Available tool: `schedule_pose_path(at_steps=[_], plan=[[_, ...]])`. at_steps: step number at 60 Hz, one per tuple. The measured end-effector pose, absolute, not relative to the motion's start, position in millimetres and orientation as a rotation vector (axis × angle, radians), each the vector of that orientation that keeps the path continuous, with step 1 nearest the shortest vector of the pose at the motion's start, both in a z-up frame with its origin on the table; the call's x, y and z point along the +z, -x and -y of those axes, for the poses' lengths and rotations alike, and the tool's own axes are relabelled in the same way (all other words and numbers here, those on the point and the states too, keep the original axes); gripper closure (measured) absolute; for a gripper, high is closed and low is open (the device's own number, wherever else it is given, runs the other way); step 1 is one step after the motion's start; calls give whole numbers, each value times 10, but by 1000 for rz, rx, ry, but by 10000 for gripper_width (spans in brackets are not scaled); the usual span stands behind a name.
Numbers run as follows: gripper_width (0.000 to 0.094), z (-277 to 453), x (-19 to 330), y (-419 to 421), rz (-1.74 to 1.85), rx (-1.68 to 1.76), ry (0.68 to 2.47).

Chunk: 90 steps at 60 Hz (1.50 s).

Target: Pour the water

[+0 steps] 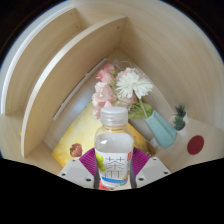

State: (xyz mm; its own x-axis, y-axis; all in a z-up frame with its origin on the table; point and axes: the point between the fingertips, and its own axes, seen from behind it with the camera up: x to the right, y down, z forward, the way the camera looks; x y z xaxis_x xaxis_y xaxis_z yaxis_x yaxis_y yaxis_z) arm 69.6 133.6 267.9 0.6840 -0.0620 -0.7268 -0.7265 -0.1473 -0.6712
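Observation:
A clear plastic water bottle (pixel 113 150) with a white cap and a white label with blue characters stands upright between my fingers. My gripper (pixel 113 168) is shut on the bottle: the purple pads (pixel 88 160) press on its sides at the label. Beyond the bottle stands a teal vase (pixel 158 128) holding pink and white flowers (pixel 118 85). The bottle's base is hidden below my fingers.
A light wooden shelf unit (pixel 60 70) rises behind, with slanting boards. A yellow object (pixel 72 140) lies just behind the bottle. A small potted plant (pixel 180 120) and a dark red round object (pixel 196 145) sit beside the vase.

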Motion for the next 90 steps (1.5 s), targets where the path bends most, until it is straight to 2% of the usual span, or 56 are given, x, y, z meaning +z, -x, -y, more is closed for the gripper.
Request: schedule_pose_path(at_steps=[8,16,22,34,45,52,61,71,84,90], plan=[[512,-1264,2965,-1162,-315,284,1679],[513,-1276,2931,-1669,-132,16,1704],[513,-1339,2723,-1965,-84,-63,1733],[515,-1468,2015,-2443,-112,-137,1795],[517,-1606,1327,-2542,-98,-130,1872],[515,-1641,1033,-2599,-74,-139,1904],[511,-1604,703,-2691,-61,-148,1939],[504,-1534,740,-2725,-91,-125,1876],[383,-1520,710,-2768,-139,-119,1883],[194,-1412,555,-2785,-120,-174,1971]])
